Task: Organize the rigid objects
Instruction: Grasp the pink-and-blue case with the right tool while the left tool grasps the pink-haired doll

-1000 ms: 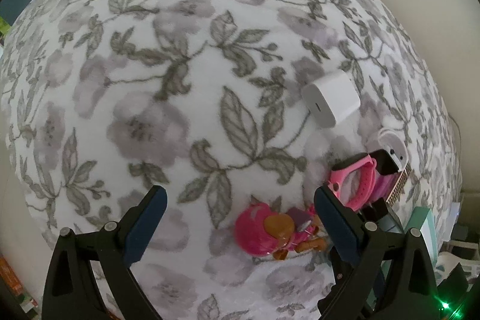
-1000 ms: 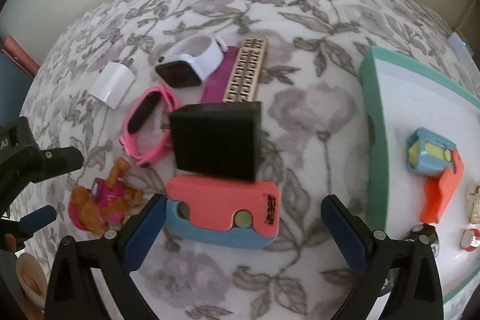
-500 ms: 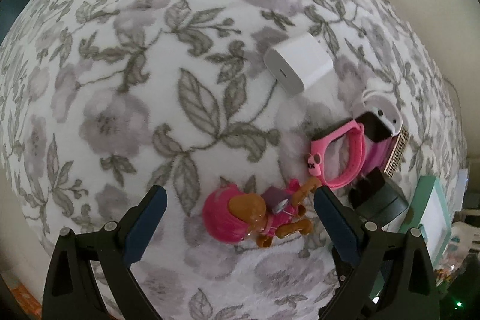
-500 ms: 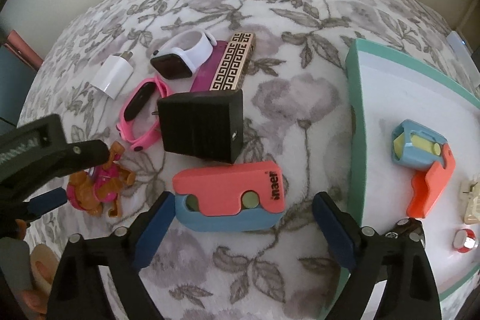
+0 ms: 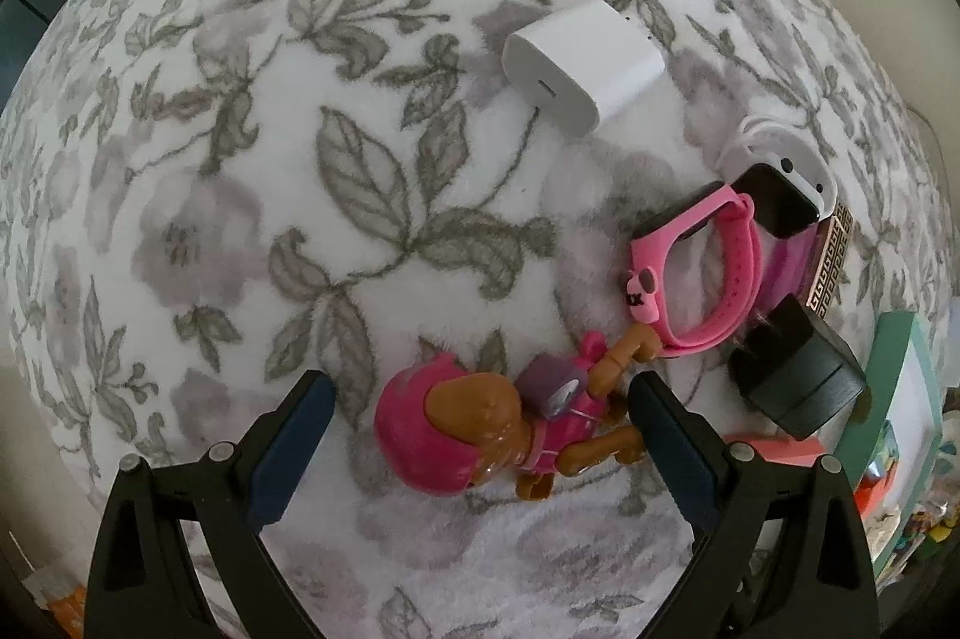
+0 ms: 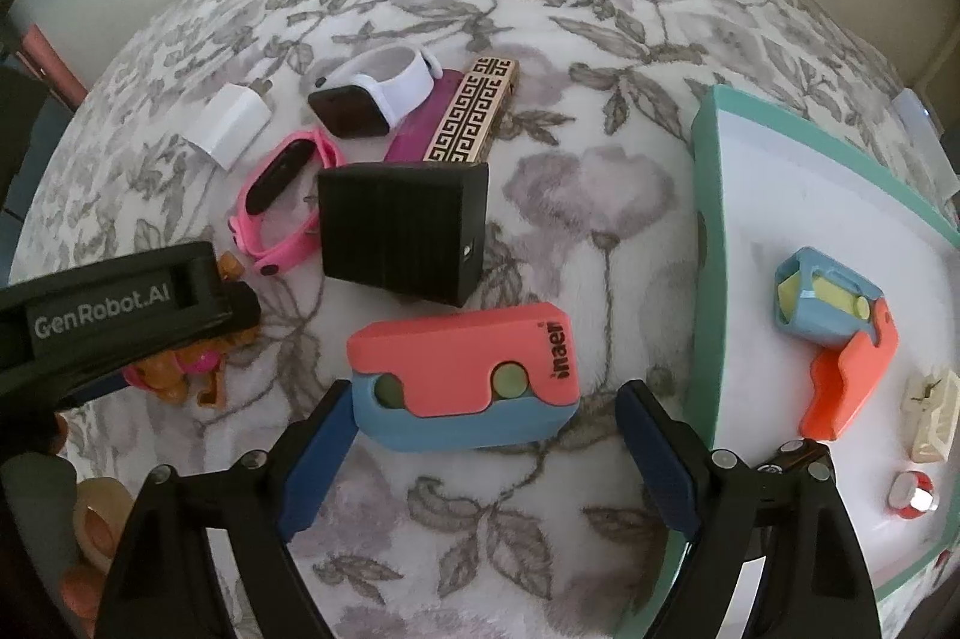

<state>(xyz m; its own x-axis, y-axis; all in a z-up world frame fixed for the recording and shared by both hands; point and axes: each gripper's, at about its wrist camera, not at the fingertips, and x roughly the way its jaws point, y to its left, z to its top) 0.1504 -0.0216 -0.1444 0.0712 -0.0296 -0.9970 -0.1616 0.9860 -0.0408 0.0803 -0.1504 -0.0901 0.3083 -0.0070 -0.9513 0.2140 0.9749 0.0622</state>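
Left gripper (image 5: 480, 417) lowered, straddling pink-helmeted toy pup (image 5: 474, 435)

A floral fleece blanket (image 6: 540, 39) covers the surface. On it, far left, lies a white charger (image 6: 228, 126); right of that, a white watch (image 6: 375, 99) and a gold-patterned case (image 6: 474, 111). A pink band (image 6: 279, 201) sits just beside a black box (image 6: 402, 231). Nearer lie a coral-and-blue block (image 6: 468, 381) and a pink toy figure (image 5: 474, 435). A teal-rimmed tray (image 6: 705, 279) rests at right.
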